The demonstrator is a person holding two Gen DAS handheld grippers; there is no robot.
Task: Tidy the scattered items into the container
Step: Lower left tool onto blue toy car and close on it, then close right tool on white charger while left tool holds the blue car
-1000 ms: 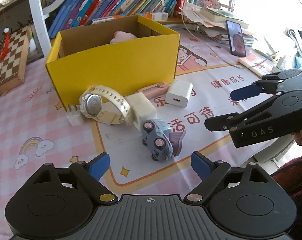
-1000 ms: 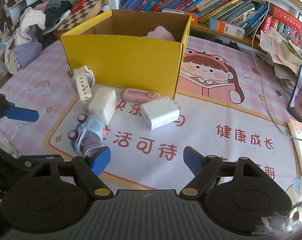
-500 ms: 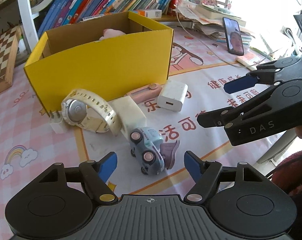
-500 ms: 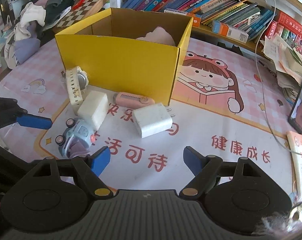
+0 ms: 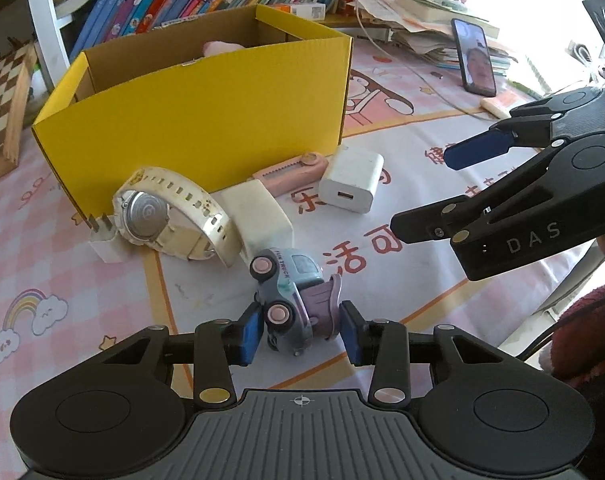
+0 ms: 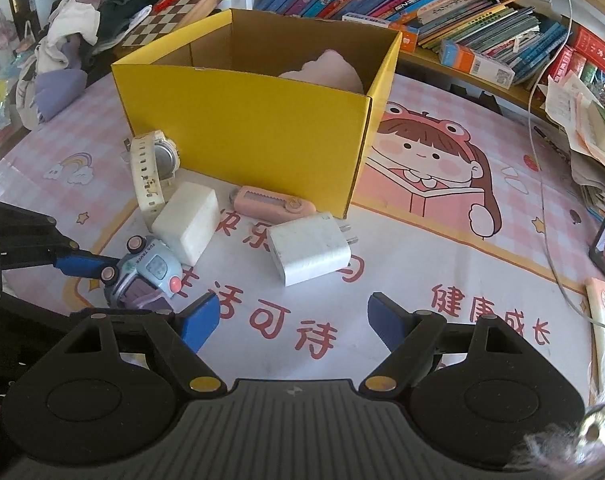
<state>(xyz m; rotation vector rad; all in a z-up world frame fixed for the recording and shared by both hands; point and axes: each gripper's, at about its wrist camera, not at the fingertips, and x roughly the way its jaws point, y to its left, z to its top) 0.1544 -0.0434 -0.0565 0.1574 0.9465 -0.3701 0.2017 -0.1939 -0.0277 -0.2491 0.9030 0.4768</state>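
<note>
A pale blue toy car point(image 5: 290, 292) lies on its side on the pink mat, and my left gripper point(image 5: 300, 334) is shut on it, one blue pad against each side. From the right wrist view the car point(image 6: 150, 272) shows with one left finger point(image 6: 82, 264) against it. My right gripper point(image 6: 294, 320) hangs open over the mat, holding nothing. Behind stands the yellow box point(image 5: 190, 120) with a pink plush point(image 5: 218, 46) inside. In front of the box lie a white watch point(image 5: 170, 216), a white block point(image 5: 258, 216), a pink utility knife point(image 5: 294, 170) and a white charger point(image 5: 352, 184).
A small white plug point(image 5: 102, 240) stands left of the watch. A phone point(image 5: 474, 62) leans on paper stacks at the far right, with a cable across the mat. Books line the back shelf. A chessboard point(image 5: 2, 100) and a clothes pile point(image 6: 74, 48) sit at the left.
My left gripper moved forward and down to the toy car and its fingers came together around it. The right gripper shifted slightly and stayed open.
</note>
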